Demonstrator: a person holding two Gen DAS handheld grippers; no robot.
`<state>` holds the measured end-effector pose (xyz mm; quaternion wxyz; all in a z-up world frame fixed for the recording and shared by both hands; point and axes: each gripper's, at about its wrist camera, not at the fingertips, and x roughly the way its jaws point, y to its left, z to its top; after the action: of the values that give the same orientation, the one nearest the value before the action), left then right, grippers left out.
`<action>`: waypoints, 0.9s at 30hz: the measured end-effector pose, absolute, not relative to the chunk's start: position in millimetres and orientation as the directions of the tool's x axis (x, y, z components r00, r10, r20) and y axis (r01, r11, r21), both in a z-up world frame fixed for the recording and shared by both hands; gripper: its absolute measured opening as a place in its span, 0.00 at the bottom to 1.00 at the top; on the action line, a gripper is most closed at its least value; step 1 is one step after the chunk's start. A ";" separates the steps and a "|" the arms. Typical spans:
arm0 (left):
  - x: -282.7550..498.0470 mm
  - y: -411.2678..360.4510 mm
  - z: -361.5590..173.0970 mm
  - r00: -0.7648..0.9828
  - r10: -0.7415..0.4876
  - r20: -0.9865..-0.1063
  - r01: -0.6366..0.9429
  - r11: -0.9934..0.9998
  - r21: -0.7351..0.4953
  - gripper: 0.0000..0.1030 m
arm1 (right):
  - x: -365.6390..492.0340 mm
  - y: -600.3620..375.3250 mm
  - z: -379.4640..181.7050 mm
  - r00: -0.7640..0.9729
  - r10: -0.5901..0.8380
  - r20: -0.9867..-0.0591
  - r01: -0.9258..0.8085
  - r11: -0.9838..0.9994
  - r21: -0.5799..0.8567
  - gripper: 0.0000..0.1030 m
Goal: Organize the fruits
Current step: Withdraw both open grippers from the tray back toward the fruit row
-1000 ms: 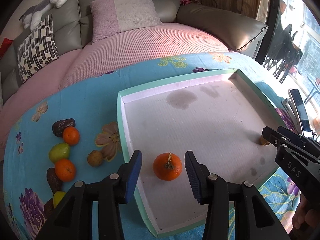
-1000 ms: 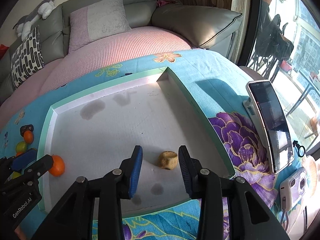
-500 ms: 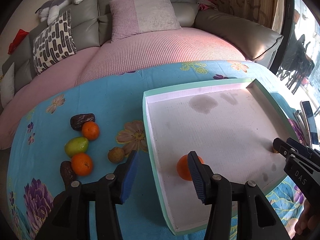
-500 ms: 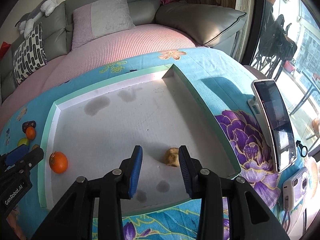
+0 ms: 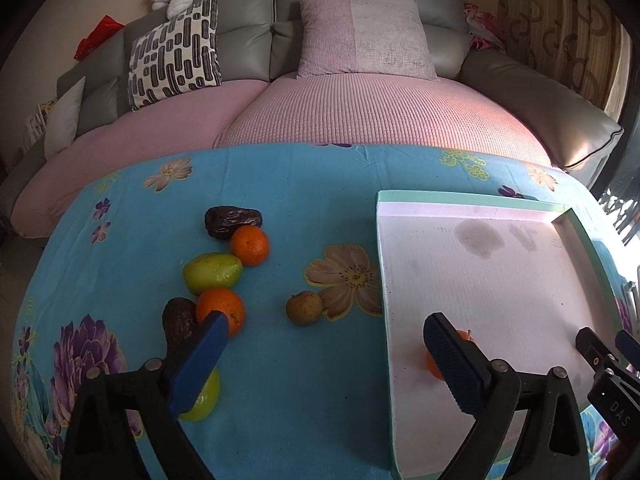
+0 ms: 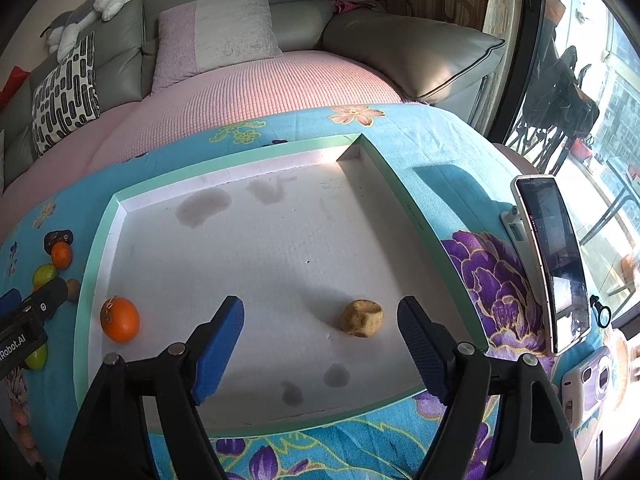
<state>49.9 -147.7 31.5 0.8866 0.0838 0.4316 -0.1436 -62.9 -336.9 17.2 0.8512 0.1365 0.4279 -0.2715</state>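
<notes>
Both grippers released, two fruits in the tray, more waiting on the cloth.

My left gripper point(image 5: 322, 344) hangs wide apart and empty at the bottom of its frame, straddling the tray's point(image 5: 383, 280) left wall; my right gripper point(image 6: 320, 336) is likewise spread and empty, low over the tray floor with the tan lumpy fruit point(image 6: 362, 317) just ahead between its fingers. One orange point(image 6: 120, 319) sits in the tray's lower left of the right view. The rest lie left of centre in the left view: brown fruit point(image 5: 304, 307), green fruit point(image 5: 212, 273), two oranges point(image 5: 220, 310), dark dates point(image 5: 233, 222). For the next pick I'd take the lone brown fruit, centring it between the pads so neighbours stay put.
</notes>
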 end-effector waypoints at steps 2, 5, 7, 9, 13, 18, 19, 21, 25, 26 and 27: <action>50.9 -144.9 29.8 0.594 -0.164 -0.788 0.310 0.950 0.035 1.00 | -62.2 -335.6 17.3 0.493 -0.344 -0.799 0.572 0.820 0.000 0.78; 52.0 -141.8 27.4 0.606 -0.134 -0.784 0.285 0.957 0.056 1.00 | -61.0 -332.9 17.5 0.498 -0.351 -0.793 0.563 0.826 -0.012 0.81; 52.7 -139.8 26.3 0.612 -0.123 -0.781 0.274 0.960 0.064 1.00 | -60.4 -331.6 18.1 0.504 -0.356 -0.787 0.559 0.829 -0.017 0.90; 54.1 -138.6 25.3 0.617 -0.112 -0.779 0.264 0.962 0.071 1.00 | -60.6 -330.3 19.5 0.512 -0.361 -0.780 0.556 0.831 -0.020 0.90; 54.9 -135.6 23.9 0.628 -0.100 -0.772 0.252 0.965 0.080 1.00 | -59.9 -328.5 21.4 0.523 -0.365 -0.770 0.550 0.835 -0.023 0.90; 55.9 -131.6 23.8 0.642 -0.084 -0.762 0.242 0.965 0.097 1.00 | -55.6 -322.4 20.8 0.523 -0.367 -0.769 0.532 0.846 -0.042 0.90; 56.4 -130.8 24.2 0.646 -0.082 -0.759 0.244 0.964 0.103 1.00 | -54.3 -321.1 20.3 0.522 -0.365 -0.771 0.529 0.847 -0.042 0.90; 57.3 -128.8 26.0 0.654 -0.075 -0.753 0.246 0.962 0.119 1.00 | -51.3 -317.4 19.8 0.523 -0.361 -0.772 0.521 0.853 -0.046 0.90; 61.1 -121.0 30.9 0.666 -0.085 -0.741 0.257 0.959 0.121 1.00 | -47.7 -311.4 24.0 0.540 -0.352 -0.764 0.524 0.851 -0.022 0.90; 62.1 -118.2 31.8 0.665 -0.090 -0.742 0.259 0.959 0.116 1.00 | -47.1 -310.4 25.4 0.549 -0.343 -0.762 0.524 0.852 -0.007 0.90; 63.4 -115.2 32.5 0.664 -0.095 -0.742 0.259 0.960 0.110 1.00 | -46.5 -308.8 26.8 0.557 -0.337 -0.759 0.522 0.853 0.005 0.90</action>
<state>63.4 -115.2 32.5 0.9061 0.1034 0.3983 -0.0977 -46.5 -308.8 26.8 0.8748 0.1153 0.4015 -0.2455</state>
